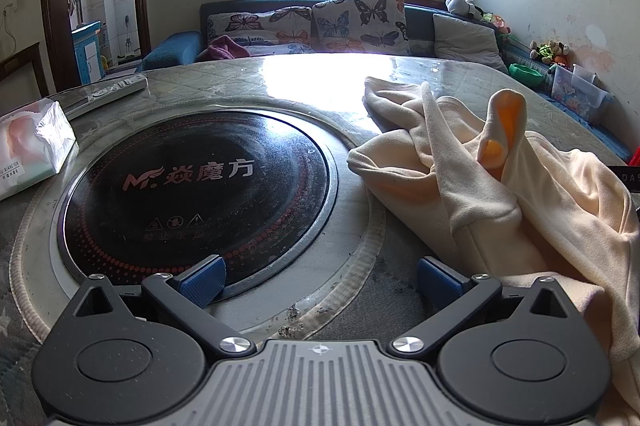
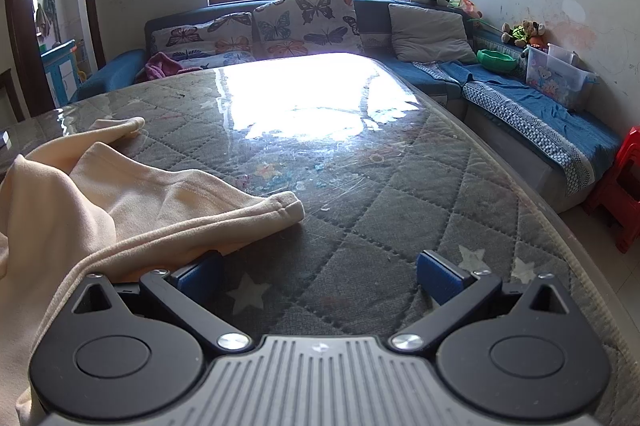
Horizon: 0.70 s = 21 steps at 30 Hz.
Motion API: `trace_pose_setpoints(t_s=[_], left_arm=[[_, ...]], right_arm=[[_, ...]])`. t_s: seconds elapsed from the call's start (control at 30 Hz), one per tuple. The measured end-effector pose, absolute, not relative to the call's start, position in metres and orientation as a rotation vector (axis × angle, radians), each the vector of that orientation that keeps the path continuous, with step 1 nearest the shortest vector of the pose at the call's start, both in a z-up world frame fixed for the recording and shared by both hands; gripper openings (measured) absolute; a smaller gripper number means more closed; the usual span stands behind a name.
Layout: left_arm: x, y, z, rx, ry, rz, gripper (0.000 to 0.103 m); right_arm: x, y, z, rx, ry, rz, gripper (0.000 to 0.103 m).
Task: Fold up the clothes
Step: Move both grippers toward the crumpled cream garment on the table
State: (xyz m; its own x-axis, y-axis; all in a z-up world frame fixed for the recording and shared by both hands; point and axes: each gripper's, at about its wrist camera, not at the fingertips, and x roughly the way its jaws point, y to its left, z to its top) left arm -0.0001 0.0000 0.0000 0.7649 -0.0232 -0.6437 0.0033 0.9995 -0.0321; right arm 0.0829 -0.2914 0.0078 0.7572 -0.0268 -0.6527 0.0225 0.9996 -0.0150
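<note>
Gaping empty – both tongs, left [image 1: 318, 280], right [image 2: 318, 276]; cooktop [image 1: 200, 194] reads "MF 焱魔方" – garment [image 1: 500, 186] crumpled.

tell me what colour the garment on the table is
Pale cream garment, with an orange lining peeking out; clearest in the left wrist view.

My left gripper [image 1: 319, 280] hangs with its blue fingers [image 1: 204, 280] spread wide, nothing between them. Ahead sits the round black cooktop [image 1: 200, 194] set into the surface [image 1: 224, 82] — the cream garment [image 1: 480, 186] lies crumpled to its right, a tissue pack [image 1: 30, 146] to its left.
</note>
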Motion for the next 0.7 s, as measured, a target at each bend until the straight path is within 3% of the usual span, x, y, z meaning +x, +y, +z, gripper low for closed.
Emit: trace_pose_setpoints(t_s=[0.7], left_arm=[[-0.021,-0.005,0.014,-0.023,0.710,0.019,0.103]], right_arm=[[-0.006,-0.296,0.052,-0.077,0.588,0.105,0.103]])
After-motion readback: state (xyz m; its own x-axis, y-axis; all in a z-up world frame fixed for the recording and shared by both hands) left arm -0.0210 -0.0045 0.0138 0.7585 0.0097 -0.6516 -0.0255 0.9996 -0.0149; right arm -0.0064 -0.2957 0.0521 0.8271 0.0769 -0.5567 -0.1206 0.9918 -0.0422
